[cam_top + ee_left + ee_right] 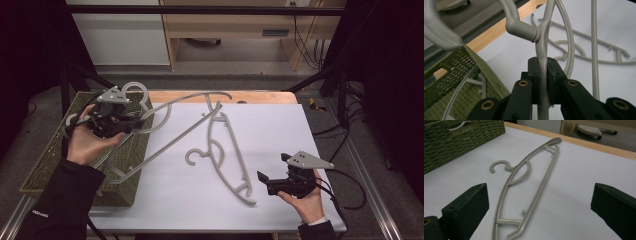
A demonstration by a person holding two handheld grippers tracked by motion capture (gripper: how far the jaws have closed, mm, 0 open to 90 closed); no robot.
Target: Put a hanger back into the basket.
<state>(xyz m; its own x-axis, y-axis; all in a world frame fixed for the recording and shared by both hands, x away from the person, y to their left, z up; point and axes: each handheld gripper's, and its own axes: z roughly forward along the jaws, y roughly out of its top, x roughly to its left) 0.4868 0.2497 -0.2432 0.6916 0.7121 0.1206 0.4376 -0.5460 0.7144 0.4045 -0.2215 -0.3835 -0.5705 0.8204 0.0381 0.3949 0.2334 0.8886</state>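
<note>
Hangers of thin grey plastic are seen in the high view. One hanger (225,155) lies flat on the white table (280,130), with free surface on all sides. The lifted hanger (170,132) is tilted, its lower end in the green woven basket (55,150) at the table's left edge. The left gripper (131,119) grasps it near the hook. The right gripper (272,167) is near the front right corner, spread wide.

Left gripper view: the black jaws are clenched on a smooth, curved bar of the lifted hanger (543,57); the rough basket (461,67) is beside.

Right gripper view: the jaws stand far apart, and the flat hanger (524,187) lies between them farther off. The wooden table edge (599,146) runs behind.
</note>
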